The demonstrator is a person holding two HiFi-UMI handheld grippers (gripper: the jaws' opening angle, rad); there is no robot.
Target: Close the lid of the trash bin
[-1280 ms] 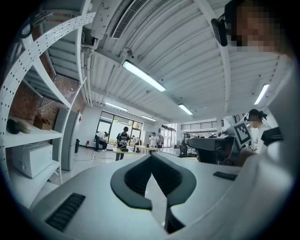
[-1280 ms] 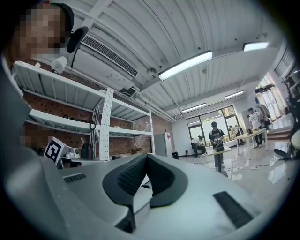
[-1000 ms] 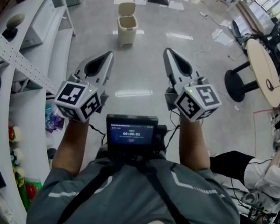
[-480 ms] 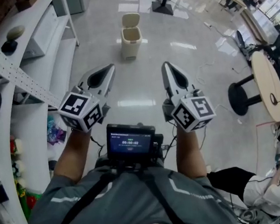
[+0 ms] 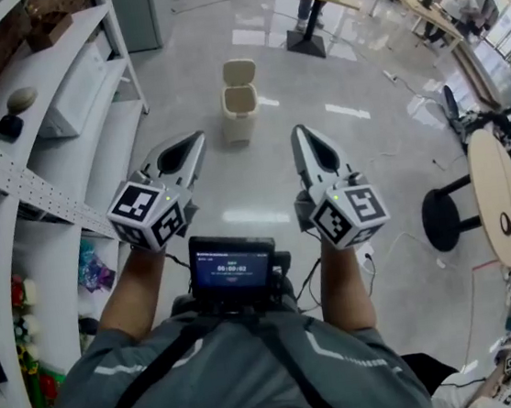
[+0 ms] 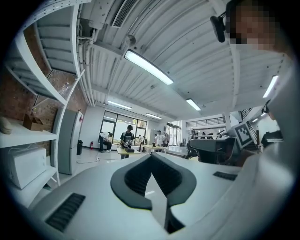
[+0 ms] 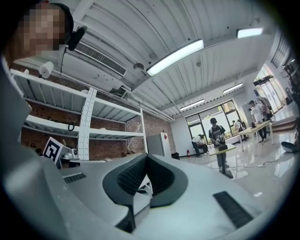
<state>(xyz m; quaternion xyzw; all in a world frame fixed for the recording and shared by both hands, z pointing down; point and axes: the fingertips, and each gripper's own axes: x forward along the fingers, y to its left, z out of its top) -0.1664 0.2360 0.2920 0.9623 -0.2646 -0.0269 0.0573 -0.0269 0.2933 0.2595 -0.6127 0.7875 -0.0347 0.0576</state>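
Bin [image 5: 238,117] stands on the pale floor [image 5: 262,184] well ahead of me, its lid [image 5: 239,71] tipped up and open, near the foot of the white shelves [image 5: 83,81] on my left. My left claw [image 5: 194,141] and right claw [image 5: 299,134] are held out side by side in the air, both pointing toward the bin, well apart from it and touching nothing. In the left gripper view the two dark pads [image 6: 136,176] meet at their tips, clenched on nothing, with only a sliver of floor showing through the hollow behind them. The right gripper view shows the same: pads [image 7: 126,176] pressed together at the tip, nothing between them. The left cube [image 5: 146,212] and right cube [image 5: 349,215] sit at the backs of the claws, above a small lit screen [image 5: 233,266] at my chest. A round table [image 5: 499,196] and a black stool [image 5: 447,216] stand off to my right; people [image 6: 127,138] gather at tables across the room.
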